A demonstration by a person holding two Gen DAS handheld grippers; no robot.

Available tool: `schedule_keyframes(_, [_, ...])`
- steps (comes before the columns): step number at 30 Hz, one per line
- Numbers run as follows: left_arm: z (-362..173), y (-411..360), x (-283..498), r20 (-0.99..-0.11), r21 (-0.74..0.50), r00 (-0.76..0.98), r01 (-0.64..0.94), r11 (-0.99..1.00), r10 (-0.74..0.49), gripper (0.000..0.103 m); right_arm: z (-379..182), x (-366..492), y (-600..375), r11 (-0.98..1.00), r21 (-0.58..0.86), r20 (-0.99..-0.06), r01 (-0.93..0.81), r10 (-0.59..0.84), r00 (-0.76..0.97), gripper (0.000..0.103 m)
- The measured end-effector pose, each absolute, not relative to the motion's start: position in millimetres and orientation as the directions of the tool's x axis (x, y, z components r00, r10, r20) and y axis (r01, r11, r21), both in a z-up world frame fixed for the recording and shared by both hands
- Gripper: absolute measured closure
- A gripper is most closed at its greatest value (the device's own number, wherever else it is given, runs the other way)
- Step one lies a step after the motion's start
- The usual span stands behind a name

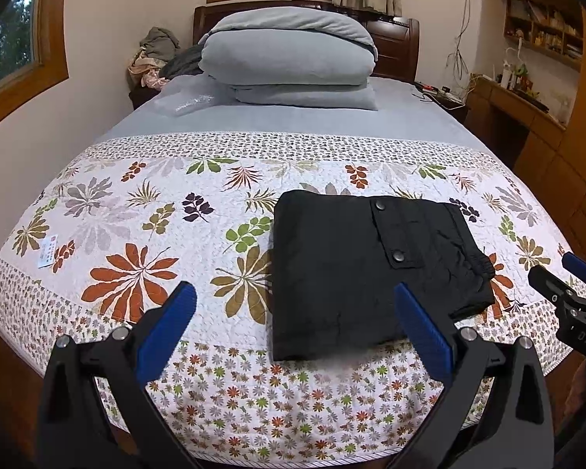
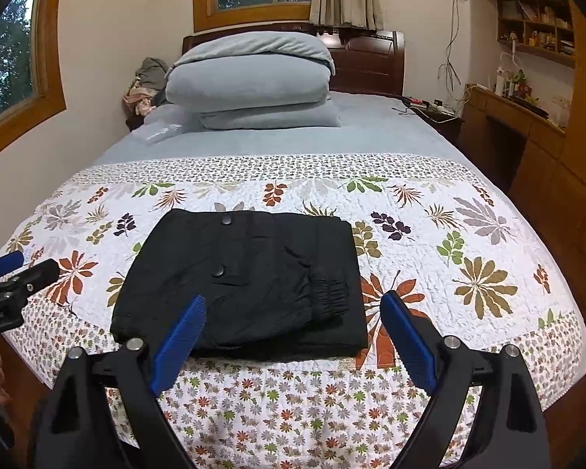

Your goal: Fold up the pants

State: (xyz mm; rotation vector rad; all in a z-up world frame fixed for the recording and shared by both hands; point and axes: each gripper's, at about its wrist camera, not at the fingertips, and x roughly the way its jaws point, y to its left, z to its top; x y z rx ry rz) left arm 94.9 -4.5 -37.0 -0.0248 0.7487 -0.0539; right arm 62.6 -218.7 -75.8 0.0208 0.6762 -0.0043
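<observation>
Black pants (image 1: 355, 269) lie folded into a compact rectangle on the floral quilt (image 1: 144, 234) near the foot of the bed; they also show in the right wrist view (image 2: 246, 281). A flap with two snap buttons faces up. My left gripper (image 1: 295, 305) is open and empty, held above the bed's near edge, its right finger over the pants' near corner. My right gripper (image 2: 293, 320) is open and empty, just in front of the pants' near edge. Each gripper shows in the other's view, the right (image 1: 566, 293) and the left (image 2: 15, 277).
Folded grey bedding (image 1: 289, 58) is stacked at the headboard, with a pile of clothes (image 1: 156, 58) beside it. A wooden desk with shelves (image 1: 527, 90) stands along the right wall. The grey sheet (image 1: 293, 121) covers the far half of the bed.
</observation>
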Motion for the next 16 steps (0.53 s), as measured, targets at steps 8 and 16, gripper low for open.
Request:
schedule_keyframes(8, [-36.9, -4.4, 96.1, -0.681, -0.043, 0.730, 0.033, 0.999, -0.053, 0.003, -75.4, 62.5, -220.5, 1.000, 0.023, -0.629, 0.012, 0.005, 0.778, 0.011])
schedule_keyframes(16, [-38.3, 1.8, 100.1, -0.702, -0.092, 0.709, 0.001, 0.996, -0.066, 0.003, -75.6, 63.3, -221.6, 0.999, 0.031, -0.632, 0.009, 0.012, 0.775, 0.011])
